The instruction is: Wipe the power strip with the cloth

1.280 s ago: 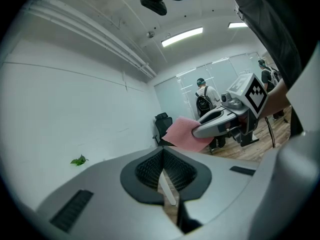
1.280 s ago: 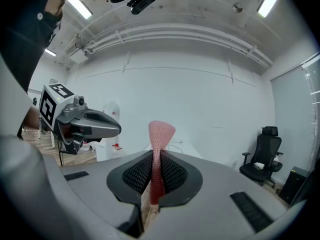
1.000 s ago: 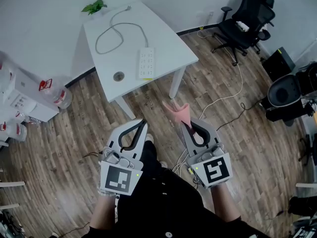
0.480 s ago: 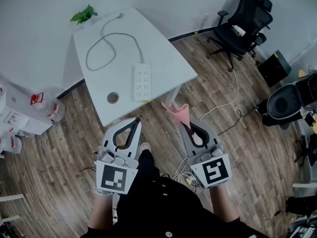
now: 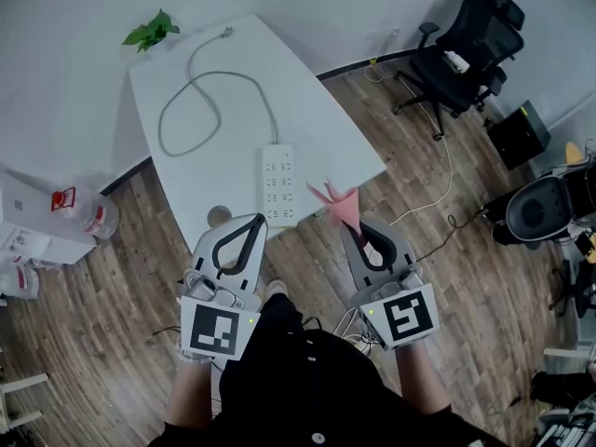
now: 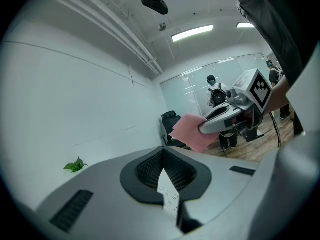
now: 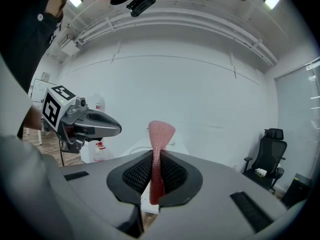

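Change: over the last second the white counter (image 5: pixel 317 119) has slid closer in my head view; the power strip (image 5: pixel 279 184), which lay well ahead of me, now sits just beyond both gripper tips
Meaning: I judge the approach almost finished; wiping has not begun, since the cloth is not yet on the strip
Right gripper (image 5: pixel 352 233): jaws clamped on the pink cloth (image 5: pixel 335 199); its free end stands up past the tips, held in the air just right of the strip's near end
Left gripper (image 5: pixel 251 223): jaws together with nothing between them; through the slit I see only the strip beyond
Power strip: flat near the counter's front edge, long side pointing away from me; its grey cord (image 5: pixel 191 87) loops toward the far corner by the small plant (image 5: pixel 149 31)
Next: I expect to lower the cloth onto the strip's top; the left gripper could steady the strip's near end
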Demonstrator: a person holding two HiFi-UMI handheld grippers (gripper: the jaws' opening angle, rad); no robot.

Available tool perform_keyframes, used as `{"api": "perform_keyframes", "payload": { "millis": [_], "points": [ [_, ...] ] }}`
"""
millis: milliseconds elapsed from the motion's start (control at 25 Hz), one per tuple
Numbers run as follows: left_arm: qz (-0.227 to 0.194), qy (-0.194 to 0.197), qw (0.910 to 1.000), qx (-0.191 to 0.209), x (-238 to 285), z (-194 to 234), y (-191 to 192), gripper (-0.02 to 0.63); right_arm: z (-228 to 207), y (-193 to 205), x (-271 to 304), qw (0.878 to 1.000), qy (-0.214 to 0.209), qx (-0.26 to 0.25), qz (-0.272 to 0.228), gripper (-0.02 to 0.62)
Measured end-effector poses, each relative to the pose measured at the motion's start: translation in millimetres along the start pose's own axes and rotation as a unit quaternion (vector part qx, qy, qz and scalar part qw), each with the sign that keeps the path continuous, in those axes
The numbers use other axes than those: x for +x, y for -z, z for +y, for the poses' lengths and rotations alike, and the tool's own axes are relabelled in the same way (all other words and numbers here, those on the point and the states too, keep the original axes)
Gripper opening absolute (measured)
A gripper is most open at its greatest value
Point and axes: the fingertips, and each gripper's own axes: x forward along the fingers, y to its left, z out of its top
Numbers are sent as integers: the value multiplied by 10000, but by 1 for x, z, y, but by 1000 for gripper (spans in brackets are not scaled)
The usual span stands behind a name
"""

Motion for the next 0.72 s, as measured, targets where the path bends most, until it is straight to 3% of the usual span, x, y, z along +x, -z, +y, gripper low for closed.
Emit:
{"api": "perform_keyframes", "payload": {
  "millis": [400,720],
  "points": [
    [-36,71,9999,-96,34,58,19,9,-8,-16,72,9999,-30,-75,86,48],
    [-31,233,9995,-222,51,66,26,9,-14,-4,83,9992,44,33,400,48]
  ]
}}
